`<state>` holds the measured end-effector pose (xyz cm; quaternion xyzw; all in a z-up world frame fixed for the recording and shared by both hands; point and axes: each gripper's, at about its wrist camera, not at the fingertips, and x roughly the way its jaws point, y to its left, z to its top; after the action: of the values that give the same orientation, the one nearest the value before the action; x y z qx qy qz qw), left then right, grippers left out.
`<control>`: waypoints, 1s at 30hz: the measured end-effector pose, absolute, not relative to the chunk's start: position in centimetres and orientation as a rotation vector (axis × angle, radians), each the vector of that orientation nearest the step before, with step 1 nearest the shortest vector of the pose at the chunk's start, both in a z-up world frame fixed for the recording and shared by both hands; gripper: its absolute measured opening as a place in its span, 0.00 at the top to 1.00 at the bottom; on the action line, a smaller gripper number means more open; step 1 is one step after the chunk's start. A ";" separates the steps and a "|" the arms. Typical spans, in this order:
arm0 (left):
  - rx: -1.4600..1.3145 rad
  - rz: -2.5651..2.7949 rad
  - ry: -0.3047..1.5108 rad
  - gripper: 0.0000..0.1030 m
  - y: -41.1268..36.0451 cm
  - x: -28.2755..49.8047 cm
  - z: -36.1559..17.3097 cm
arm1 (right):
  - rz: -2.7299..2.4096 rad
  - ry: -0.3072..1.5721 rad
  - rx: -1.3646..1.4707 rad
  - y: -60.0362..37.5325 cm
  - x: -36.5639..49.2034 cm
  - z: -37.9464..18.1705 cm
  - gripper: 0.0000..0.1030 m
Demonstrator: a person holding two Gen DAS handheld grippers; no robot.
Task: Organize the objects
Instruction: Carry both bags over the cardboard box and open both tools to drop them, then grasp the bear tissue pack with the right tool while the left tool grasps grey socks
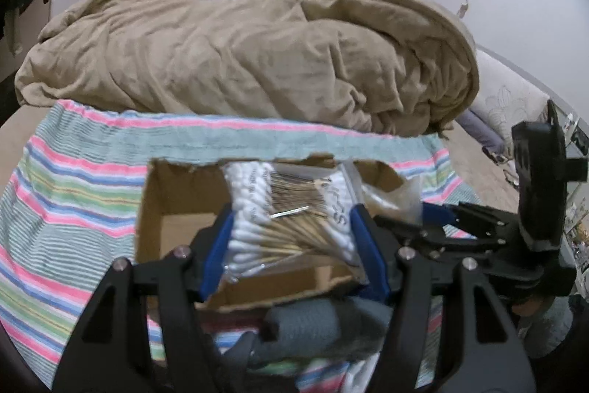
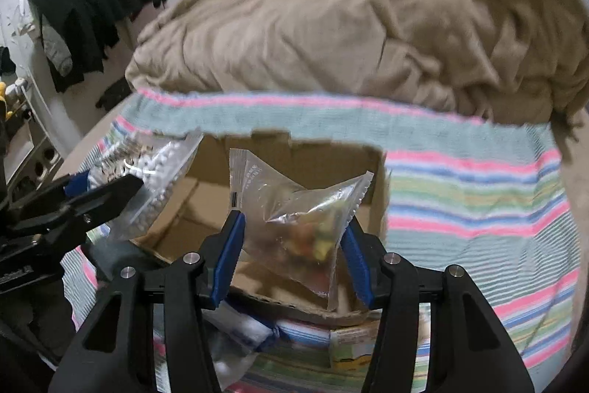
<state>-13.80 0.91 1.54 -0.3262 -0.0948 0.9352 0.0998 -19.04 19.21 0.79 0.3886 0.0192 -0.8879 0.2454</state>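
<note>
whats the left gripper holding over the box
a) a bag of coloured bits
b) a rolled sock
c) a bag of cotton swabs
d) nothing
c: the left gripper has its blue pads pressed on a clear bag of cotton swabs above the open cardboard box.

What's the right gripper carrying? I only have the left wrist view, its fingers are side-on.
Observer: The right gripper is shut on a clear bag with small colourful pieces at the bottom.
Operator: Is it over the box?
Observer: Yes, the bag hangs above the open cardboard box; the floor under it looks bare.
Operator: Anything near the box edge I can't see?
Observer: A small printed carton lies on the striped cloth against the box's near side, below the right gripper.
</note>
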 end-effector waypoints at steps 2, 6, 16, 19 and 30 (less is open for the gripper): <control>-1.023 2.759 -0.275 0.38 1.3 -14.6 0.5 | -2.415 0.074 1.080 19.0 -19.2 0.0 0.46; -1.113 2.741 -0.239 0.38 2.4 -15.6 -1.2 | -2.399 0.114 1.132 18.6 -19.1 -1.7 0.46; -1.149 2.734 -0.300 0.37 2.1 -15.7 -1.6 | -2.405 0.129 1.081 18.5 -18.5 -1.1 0.41; -1.115 2.755 -0.316 0.31 1.4 -14.9 -0.7 | -2.432 0.116 1.023 19.0 -17.9 -0.2 0.28; -0.927 2.838 -0.364 0.11 -1.9 -9.3 4.1 | -2.523 -0.017 0.890 22.6 -14.3 3.9 0.15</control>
<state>-9.29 -1.88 4.08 -0.3075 -0.1209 0.9415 0.0666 -14.34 22.64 3.93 0.3236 -0.0060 -0.9176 0.2309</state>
